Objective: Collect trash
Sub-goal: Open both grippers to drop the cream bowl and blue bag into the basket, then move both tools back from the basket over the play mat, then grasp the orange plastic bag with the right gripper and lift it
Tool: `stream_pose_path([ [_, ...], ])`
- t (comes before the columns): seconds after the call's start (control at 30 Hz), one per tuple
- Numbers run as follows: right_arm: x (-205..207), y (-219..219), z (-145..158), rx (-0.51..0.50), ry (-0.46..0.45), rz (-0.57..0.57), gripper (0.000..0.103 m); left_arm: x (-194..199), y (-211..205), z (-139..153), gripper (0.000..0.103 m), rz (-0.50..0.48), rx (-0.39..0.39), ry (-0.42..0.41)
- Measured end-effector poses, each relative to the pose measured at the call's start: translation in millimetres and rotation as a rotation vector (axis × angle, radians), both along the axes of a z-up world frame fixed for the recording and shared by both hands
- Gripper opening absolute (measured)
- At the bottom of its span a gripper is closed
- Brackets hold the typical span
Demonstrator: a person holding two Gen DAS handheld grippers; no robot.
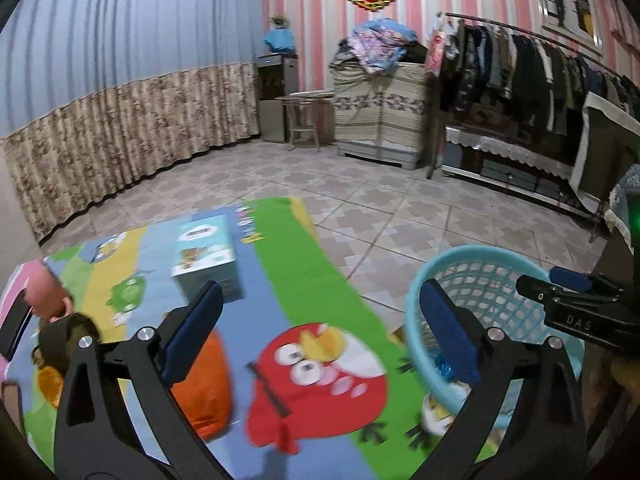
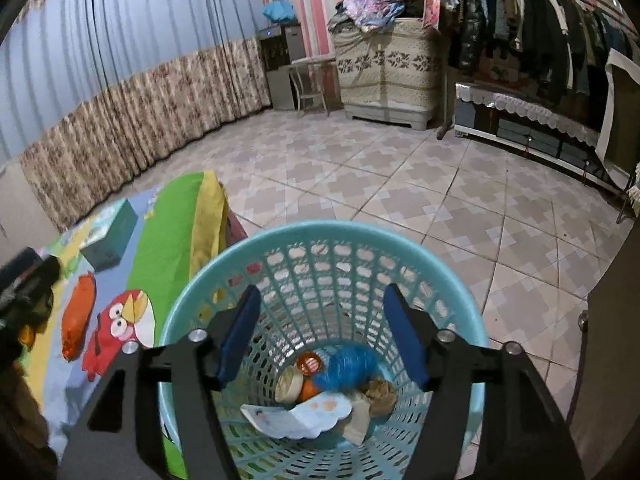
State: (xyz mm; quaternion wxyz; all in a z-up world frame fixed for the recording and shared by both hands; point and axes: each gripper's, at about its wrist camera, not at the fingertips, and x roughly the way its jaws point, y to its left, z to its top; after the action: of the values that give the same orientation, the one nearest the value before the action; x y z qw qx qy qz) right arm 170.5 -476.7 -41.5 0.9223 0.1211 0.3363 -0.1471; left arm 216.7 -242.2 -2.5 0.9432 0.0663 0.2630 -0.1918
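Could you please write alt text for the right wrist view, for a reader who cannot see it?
The open right gripper hangs over a round turquoise plastic lattice basket holding trash: a crumpled blue plastic bag, white paper scraps and an orange bottle cap. Left of it, an orange plastic packet lies on a colourful cartoon-bird mat on the tiled floor.

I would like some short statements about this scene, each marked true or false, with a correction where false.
1. The right gripper hangs open over the light blue plastic mesh basket. True.
2. The basket is empty. False: it holds a blue crumpled wrapper, papers and other scraps.
3. The orange plastic bag lies on the colourful cartoon play mat. True.
4. The left gripper clamps the teal cardboard box. False: its jaws stand open and the box sits apart on the mat.
5. The basket stands on the mat's left side. False: right side.
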Motion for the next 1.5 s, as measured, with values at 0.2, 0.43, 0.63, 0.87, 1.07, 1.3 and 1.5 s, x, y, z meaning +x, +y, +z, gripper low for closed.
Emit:
stream_pose_path([
  [0.2, 3, 19, 14, -0.050, -0.017, -0.021, 0.087, -3, 61, 11, 0.097, 0.079, -0.006, -0.025],
  [0.43, 15, 68, 31, -0.084, -0.060, 0.019, 0.092, -5, 143, 16, 0.097, 0.202, -0.006, -0.038],
  [0.63, 34, 138, 29, -0.132, -0.054, 0.134, 0.093, -4, 214, 2, 0.097, 0.314, 0.024, -0.021],
  [0.87, 54, 206, 8, -0.102, 0.010, 0.268, 0.093, 0, 286, -29, 0.097, 0.408, 0.043, 0.062],
  [1.07, 69, 249, -17, -0.139, 0.092, 0.348, 0.093, 6, 315, -49, 0.097, 0.427, 0.040, 0.135],
  [1.3, 80, 267, -36, -0.109, 0.171, 0.408, 0.080, 13, 319, -57, 0.097, 0.401, 0.008, 0.185],
  [1.5, 81, 275, -37, -0.062, 0.181, 0.492, 0.030, 21, 300, -59, 0.097, 0.358, 0.012, 0.204],
])
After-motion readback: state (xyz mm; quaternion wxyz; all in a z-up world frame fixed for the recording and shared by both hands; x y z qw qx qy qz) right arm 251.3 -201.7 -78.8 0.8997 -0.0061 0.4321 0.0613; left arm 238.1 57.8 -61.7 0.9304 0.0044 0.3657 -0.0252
